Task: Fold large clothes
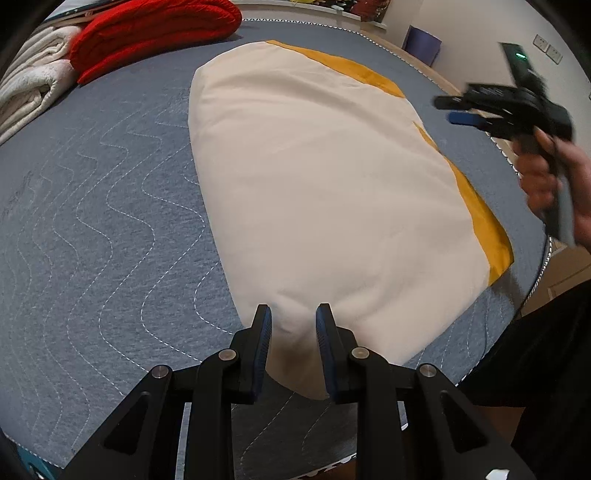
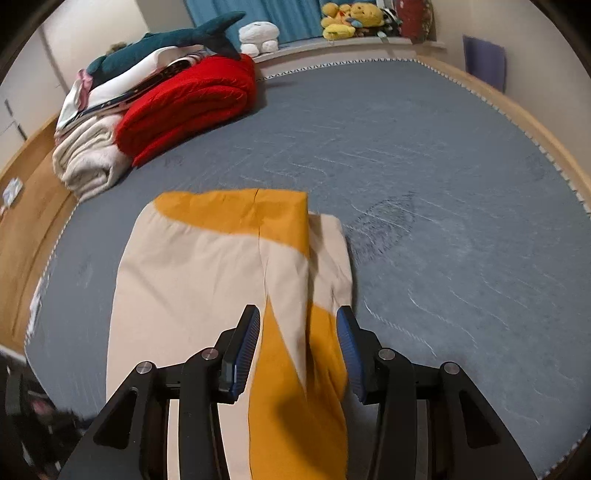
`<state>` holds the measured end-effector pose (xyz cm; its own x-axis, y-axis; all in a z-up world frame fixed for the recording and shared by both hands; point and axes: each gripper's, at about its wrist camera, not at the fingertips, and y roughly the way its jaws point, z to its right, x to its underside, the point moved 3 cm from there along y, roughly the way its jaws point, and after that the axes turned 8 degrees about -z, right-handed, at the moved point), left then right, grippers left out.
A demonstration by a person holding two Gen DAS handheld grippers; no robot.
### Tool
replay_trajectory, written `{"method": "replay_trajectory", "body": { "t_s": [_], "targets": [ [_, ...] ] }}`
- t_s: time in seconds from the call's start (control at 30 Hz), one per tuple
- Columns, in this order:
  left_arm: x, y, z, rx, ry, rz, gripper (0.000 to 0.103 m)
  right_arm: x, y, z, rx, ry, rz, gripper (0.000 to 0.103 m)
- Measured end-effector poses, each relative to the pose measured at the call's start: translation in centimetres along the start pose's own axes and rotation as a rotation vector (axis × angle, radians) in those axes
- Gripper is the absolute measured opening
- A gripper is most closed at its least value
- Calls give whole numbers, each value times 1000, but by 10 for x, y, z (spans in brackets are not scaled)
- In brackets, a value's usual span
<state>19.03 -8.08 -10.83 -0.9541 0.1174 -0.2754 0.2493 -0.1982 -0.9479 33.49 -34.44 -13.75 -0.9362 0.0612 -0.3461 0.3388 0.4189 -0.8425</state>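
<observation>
A large cream and mustard-yellow garment [image 1: 317,177] lies folded lengthwise on the grey quilted mattress [image 1: 92,221]. My left gripper [image 1: 293,314] is open, its jaws on either side of the garment's near cream corner. My right gripper [image 2: 299,317] is open above the yellow and cream end of the same garment [image 2: 207,273], its jaws apart over the cloth. In the left wrist view the right gripper [image 1: 448,110] is blurred and raised at the far right, held by a hand.
A folded red blanket [image 2: 188,107] and a cream blanket [image 2: 86,158] lie at the mattress's far left, with a plush shark [image 2: 166,44] on top. Plush toys [image 2: 351,18] sit on the sill. Wooden bed frame [image 2: 517,114] rims the mattress.
</observation>
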Motion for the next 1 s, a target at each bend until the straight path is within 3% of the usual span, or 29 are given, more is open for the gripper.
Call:
{"method": "replay_trajectory", "body": {
  "t_s": [0.37,0.4,0.43,0.47,0.57,0.67,0.77,0.9,0.93,1.0],
  "targets": [
    [-3,3,1,-20,-5,-37,23,-60,99,20,-176,126,-106,45],
    [-4,3,1,-20,-6,-39,23,-63,101,19,-186,126,-103,42],
    [-4,3,1,-19,-9,-40,23,-68,103,17,-208,124,-90,24],
    [-6,4,0,-19,-10,-41,23,-73,103,15,-230,131,-82,15],
    [-8,4,1,-8,-9,-42,24,-83,95,20,-299,191,-12,3],
    [-8,4,3,-8,5,-41,26,-84,111,37,-160,259,-40,2],
    [-6,4,5,-24,15,-40,26,-76,128,37,-14,243,-95,2],
    [-5,2,3,-21,-8,-46,26,-81,122,16,133,136,-72,4],
    [-4,2,2,-19,-11,-46,26,-81,116,12,162,119,-62,11],
    [-3,1,0,-11,-20,-47,26,-79,97,7,175,87,-24,13]
  ]
}}
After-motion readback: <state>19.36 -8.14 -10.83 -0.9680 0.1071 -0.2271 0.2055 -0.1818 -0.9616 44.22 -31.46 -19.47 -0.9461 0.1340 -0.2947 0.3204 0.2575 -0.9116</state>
